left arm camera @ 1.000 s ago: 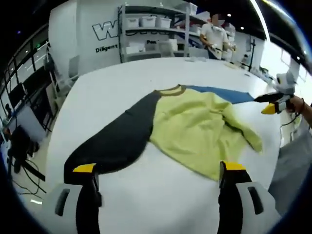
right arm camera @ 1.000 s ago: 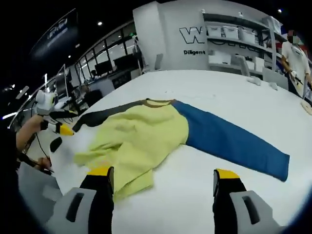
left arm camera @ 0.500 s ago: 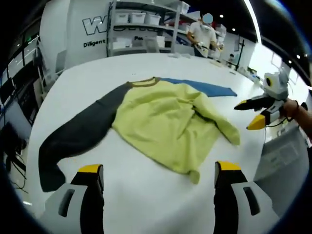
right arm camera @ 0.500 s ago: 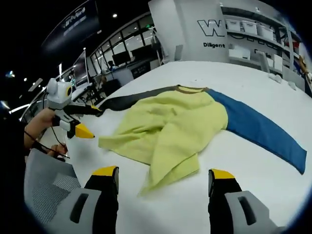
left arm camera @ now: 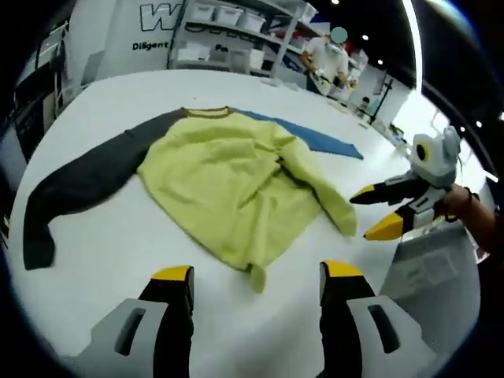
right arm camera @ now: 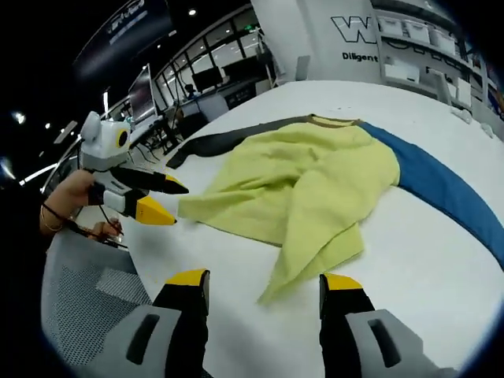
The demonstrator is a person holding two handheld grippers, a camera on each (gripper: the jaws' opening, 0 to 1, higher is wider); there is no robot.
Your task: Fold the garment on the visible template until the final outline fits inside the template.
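Observation:
A long-sleeved garment lies rumpled on the white table [left arm camera: 94, 236], its yellow-green body [left arm camera: 228, 189] partly folded over itself. One sleeve is dark grey [left arm camera: 79, 177], the other blue [left arm camera: 315, 138]. A hem corner [left arm camera: 253, 272] lies on the table between the jaws of my left gripper [left arm camera: 257, 272], which is open. My right gripper [left arm camera: 374, 211] enters that view from the right, open, beside the folded flap's edge. In the right gripper view the yellow-green body [right arm camera: 315, 177] tapers to a point between the jaws of my open right gripper [right arm camera: 264, 279]. The left gripper [right arm camera: 167, 201] hovers at the body's left edge.
A hand [right arm camera: 67, 197] holds the left gripper, over a grey mesh seat [right arm camera: 87, 291]. A shelf with white bins [left arm camera: 228, 16] and a person [left arm camera: 335, 55] stand beyond the far table edge. A lettered white wall [right arm camera: 370, 31] rises behind. The table's near edge runs close below both grippers.
Both views have closed in on the garment's near hem, whose corner now sits between each gripper's jaws. The gap between the jaws has narrowed in both grippers. The garment itself lies as before.

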